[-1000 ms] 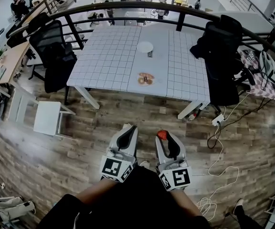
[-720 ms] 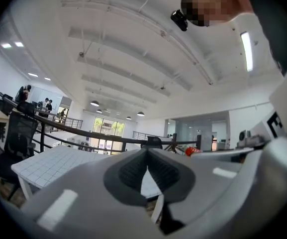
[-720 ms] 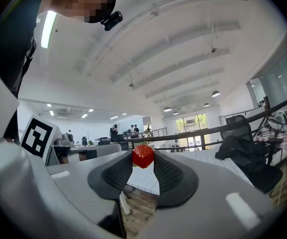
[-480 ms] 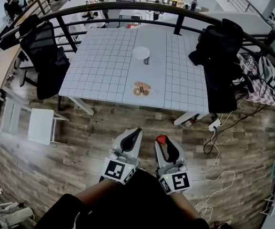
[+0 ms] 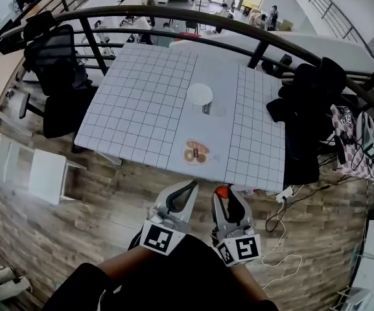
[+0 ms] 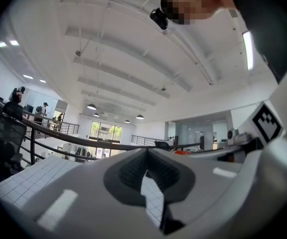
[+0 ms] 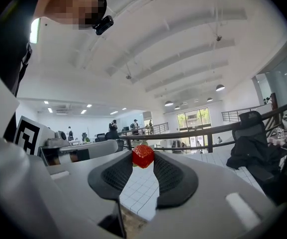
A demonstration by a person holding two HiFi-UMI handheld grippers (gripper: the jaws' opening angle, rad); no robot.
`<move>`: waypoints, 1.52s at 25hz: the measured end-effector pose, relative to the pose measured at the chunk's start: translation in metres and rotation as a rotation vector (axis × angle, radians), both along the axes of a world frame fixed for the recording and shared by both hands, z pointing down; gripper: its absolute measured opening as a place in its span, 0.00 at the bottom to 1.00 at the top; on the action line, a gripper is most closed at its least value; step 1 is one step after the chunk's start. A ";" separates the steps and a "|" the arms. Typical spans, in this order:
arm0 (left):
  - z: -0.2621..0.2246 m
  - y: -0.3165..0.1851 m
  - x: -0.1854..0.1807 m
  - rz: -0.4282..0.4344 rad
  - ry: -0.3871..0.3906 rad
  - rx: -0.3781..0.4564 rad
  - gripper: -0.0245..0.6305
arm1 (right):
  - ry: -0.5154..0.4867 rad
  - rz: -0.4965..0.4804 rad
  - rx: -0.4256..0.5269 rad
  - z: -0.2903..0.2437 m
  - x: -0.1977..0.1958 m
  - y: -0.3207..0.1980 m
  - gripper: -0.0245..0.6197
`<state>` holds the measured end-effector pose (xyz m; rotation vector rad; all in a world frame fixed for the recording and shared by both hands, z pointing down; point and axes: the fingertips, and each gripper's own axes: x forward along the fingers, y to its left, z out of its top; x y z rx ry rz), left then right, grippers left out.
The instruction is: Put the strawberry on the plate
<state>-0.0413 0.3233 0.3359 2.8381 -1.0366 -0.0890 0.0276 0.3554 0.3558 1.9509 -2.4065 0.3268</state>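
A red strawberry [image 7: 143, 156] sits pinched between the tips of my right gripper [image 7: 143, 159]; the head view shows that strawberry [image 5: 222, 190] just short of the table's near edge. My left gripper [image 5: 181, 198] is held level beside it, with its tips together and nothing between them; the left gripper view shows the same closed tips [image 6: 146, 151]. A plain white plate [image 5: 199, 94] lies mid-table on the grid-patterned tablecloth [image 5: 141, 102]. Nearer to me lies a round orange-patterned plate [image 5: 196, 152], a short way ahead of both grippers.
Black office chairs stand at the table's left [image 5: 60, 76] and right [image 5: 310, 115], the right one draped with dark clothes. A curved dark railing [image 5: 174, 11] runs behind the table. A white stool [image 5: 44, 173] and floor cables [image 5: 280, 212] flank me on the wood floor.
Both grippers have travelled forward over the wood floor to the table's near edge. The strawberry stays in the right gripper. The table and its plates now appear closer.
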 end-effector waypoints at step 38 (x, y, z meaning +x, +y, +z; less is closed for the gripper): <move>0.038 -0.244 0.004 -0.014 0.063 -0.152 0.05 | 0.041 0.008 -0.066 0.010 0.005 -0.243 0.24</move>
